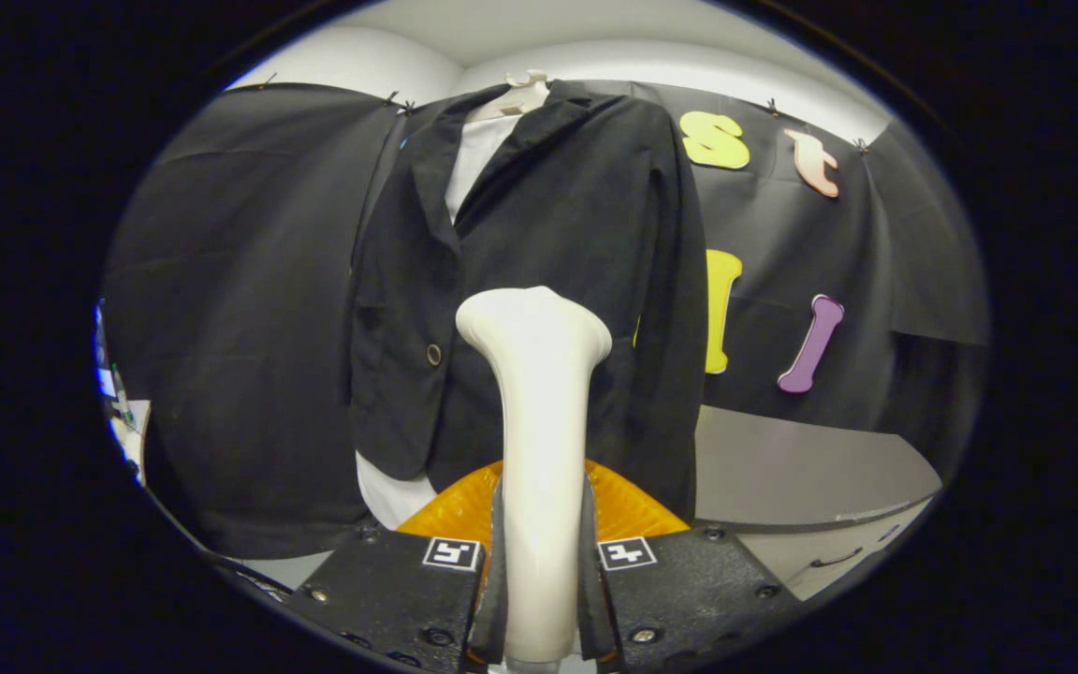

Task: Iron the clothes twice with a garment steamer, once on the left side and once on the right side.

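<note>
Gripping steamer (539, 421); hand-held gripper (539, 580) clamped.

Clamped between the two fingers of the gripper (539, 571), pressing on both sides: garment steamer (539, 440), standing upright, head flaring out at the top. Hanging beyond the steamer, facing it: jacket (539, 234) on a hanger (525, 94), worn over a shirt (478, 150) that is showing at the collar opening and peeking out below the hem. Overlapping the jacket's lower middle: the steamer head (touching or apart, cannot tell). Sitting low behind the steamer's shaft, just ahead of the fingers: ribbed base (628, 510). Spreading to the right of that, below the wall cloth: table surface (801, 468).
</note>
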Available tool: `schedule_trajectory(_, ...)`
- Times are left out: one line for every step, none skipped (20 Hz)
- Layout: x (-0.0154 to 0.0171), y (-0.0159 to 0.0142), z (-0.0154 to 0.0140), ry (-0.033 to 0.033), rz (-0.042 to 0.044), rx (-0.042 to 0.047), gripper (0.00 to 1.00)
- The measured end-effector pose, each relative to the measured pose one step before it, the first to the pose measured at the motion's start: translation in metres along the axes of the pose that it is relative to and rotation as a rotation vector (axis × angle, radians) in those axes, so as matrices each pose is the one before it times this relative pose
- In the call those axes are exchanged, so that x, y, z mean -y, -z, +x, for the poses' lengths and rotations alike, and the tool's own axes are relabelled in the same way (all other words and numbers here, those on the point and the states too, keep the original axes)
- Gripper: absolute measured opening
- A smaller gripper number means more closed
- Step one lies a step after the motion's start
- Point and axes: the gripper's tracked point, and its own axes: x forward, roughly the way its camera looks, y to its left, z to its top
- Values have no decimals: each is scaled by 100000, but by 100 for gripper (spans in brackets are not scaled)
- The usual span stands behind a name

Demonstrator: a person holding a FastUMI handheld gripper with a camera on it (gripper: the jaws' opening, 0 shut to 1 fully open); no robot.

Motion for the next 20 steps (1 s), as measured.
schedule_trajectory(-216, 829, 62, -444, -174, -1806, 33)
schedule_trajectory(-136, 801, 91, -371, 43, -1794, 33)
schedule_trajectory(-236, 833, -41, -222, 243, -1276, 33)
schedule_trajectory(-199, 614, 114, -307, -293, -1086, 33)
schedule_trajectory(-71, 541, -1, -332, -395, -1307, 33)
schedule_trajectory(-79, 599, 108, -316, -273, -1515, 33)
schedule_trajectory(-8, 705, 264, -163, -250, -1654, 33)
schedule_trajectory(84, 780, 217, -86, -205, -1900, 33)
schedule_trajectory(-22, 982, 66, -86, 44, -1792, 33)
schedule_trajectory(-86, 885, 100, -217, -162, -1895, 33)
schedule_trajectory(-138, 728, -136, -109, -292, -1322, 33)
schedule_trajectory(-53, 755, 136, 9, -321, -1453, 33)
schedule_trajectory(7, 395, 178, 87, -231, -1015, 33)
schedule_trajectory(6, 382, 225, 32, -186, -1082, 33)
schedule_trajectory(-160, 510, 266, -117, -186, -1097, 33)
schedule_trajectory(-96, 509, 195, -49, -49, -1139, 33)
schedule_trajectory(-61, 518, 210, 34, -21, -1149, 33)
schedule_trajectory(-24, 402, 178, -60, -135, -940, 33)
schedule_trajectory(58, 774, 100, 83, -327, -1175, 33)
schedule_trajectory(-49, 783, 173, 130, -249, -1585, 33)
